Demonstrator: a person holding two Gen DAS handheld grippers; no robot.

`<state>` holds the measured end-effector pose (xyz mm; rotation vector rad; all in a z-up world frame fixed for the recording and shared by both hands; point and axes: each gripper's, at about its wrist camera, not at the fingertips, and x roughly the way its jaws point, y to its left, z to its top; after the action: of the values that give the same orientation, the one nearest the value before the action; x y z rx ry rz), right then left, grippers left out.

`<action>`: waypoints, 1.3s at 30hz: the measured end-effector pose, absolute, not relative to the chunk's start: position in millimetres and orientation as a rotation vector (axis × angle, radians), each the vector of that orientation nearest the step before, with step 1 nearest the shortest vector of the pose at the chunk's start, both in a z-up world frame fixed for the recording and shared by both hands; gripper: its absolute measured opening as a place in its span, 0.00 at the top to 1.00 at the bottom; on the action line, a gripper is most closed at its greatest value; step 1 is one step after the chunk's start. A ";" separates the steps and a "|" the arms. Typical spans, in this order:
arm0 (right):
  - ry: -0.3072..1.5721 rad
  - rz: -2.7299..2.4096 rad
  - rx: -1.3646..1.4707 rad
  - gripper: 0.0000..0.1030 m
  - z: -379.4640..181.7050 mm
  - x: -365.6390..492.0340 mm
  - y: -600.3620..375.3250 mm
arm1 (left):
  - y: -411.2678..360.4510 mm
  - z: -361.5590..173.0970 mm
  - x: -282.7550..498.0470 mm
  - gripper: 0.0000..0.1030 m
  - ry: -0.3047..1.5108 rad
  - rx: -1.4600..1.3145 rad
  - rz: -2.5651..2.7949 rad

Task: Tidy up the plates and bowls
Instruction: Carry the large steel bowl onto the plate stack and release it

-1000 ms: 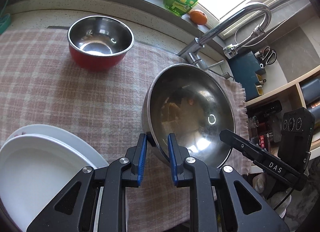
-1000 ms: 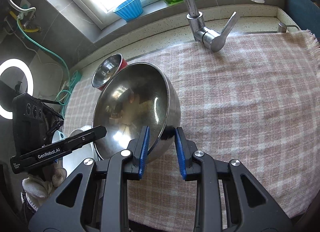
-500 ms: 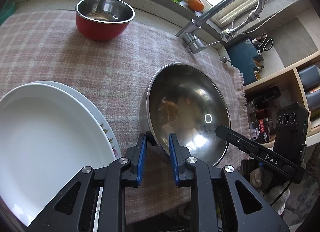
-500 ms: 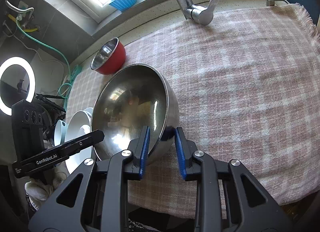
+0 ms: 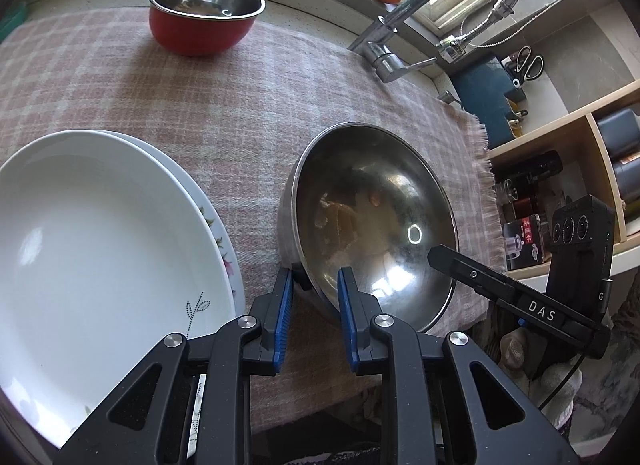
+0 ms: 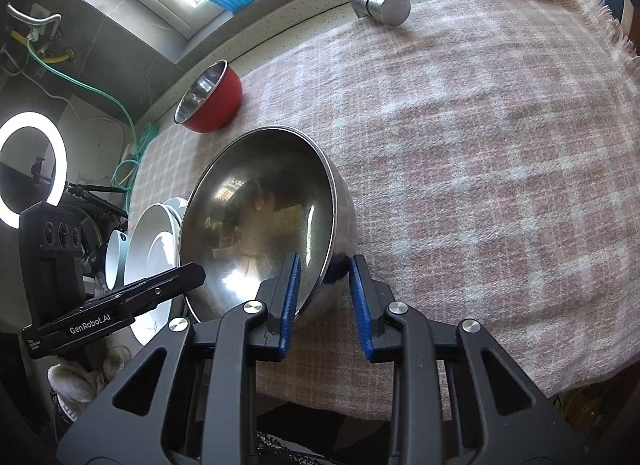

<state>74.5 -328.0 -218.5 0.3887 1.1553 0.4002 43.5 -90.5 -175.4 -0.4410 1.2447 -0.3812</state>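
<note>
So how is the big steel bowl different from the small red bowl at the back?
The steel bowl is much wider and shallower; the red bowl is smaller and deeper. The steel bowl is bare metal outside; the red bowl is red outside. The steel bowl is gripped at its rim by the left claw and the right claw and looks tilted; the red bowl stands alone on the checked cloth. Both are shiny metal inside and empty.

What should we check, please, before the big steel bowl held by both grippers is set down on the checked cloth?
1. Left gripper clamped on the large steel bowl rim: ok.
2. Right gripper clamped on the opposite rim: ok.
3. Bowl clear of the stacked white plates: ok, a gap shows.
4. Red bowl out of the way: ok, far back.
5. Bowl resting on the checked cloth: cannot tell.
6. Bowl empty: cannot tell, reflections.
</note>
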 end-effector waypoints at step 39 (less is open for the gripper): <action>1.008 0.432 0.455 0.22 -155.1 109.1 -307.3 | 0.1 -114.1 74.8 0.53 1.078 -0.448 -0.261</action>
<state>109.1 -307.3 -155.1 0.4555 1.0075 0.4319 74.8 0.1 -114.1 -0.4479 1.0778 -0.2608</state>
